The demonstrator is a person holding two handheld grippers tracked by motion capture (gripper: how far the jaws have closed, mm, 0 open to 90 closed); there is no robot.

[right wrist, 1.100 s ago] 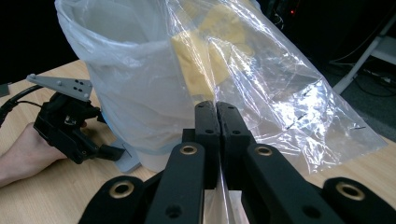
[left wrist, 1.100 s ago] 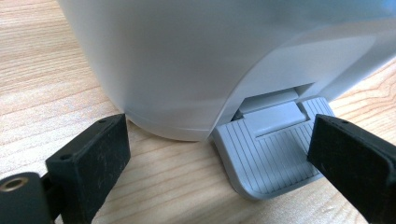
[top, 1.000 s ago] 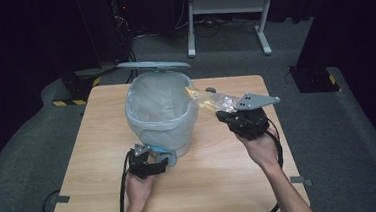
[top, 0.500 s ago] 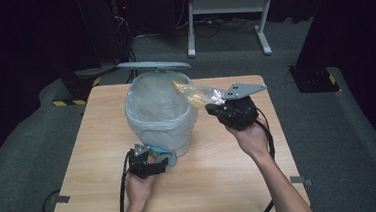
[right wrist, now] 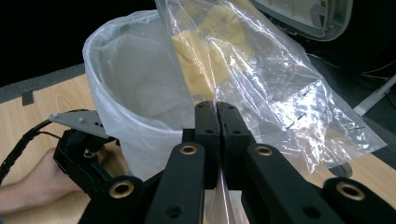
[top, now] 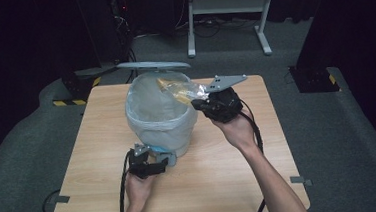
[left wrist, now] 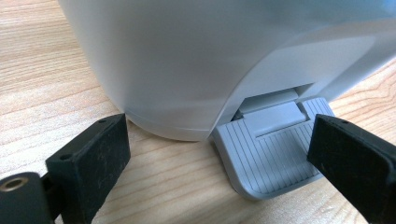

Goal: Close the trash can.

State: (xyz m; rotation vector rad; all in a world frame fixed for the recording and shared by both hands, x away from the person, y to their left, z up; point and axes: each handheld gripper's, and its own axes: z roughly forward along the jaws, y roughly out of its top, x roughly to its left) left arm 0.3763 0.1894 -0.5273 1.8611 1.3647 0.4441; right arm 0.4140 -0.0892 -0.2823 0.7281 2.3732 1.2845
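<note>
A pale grey pedal bin (top: 163, 123) lined with a white bag stands mid-table, its lid (top: 153, 66) raised. My right gripper (top: 199, 104) is shut on a clear plastic bag (top: 181, 91) with something yellow inside, and the bag hangs over the bin's right rim. In the right gripper view the jaws (right wrist: 217, 109) pinch the bag (right wrist: 261, 79) beside the liner's mouth (right wrist: 135, 84). My left gripper (top: 154, 164) sits low at the bin's front, open. Its jaws (left wrist: 219, 154) stand on either side of the ribbed grey pedal (left wrist: 275, 149), with the right jaw at the pedal's edge.
The bin stands on a wooden table (top: 261, 176) with bare surface to the left, right and front. A white metal frame (top: 229, 5) and dark equipment stand on the grey carpet beyond. Cables trail from both grippers toward the near edge.
My right gripper has carried the clear bag leftward and slightly up, from beside the bin to over its right rim. The left gripper has stayed at the pedal.
</note>
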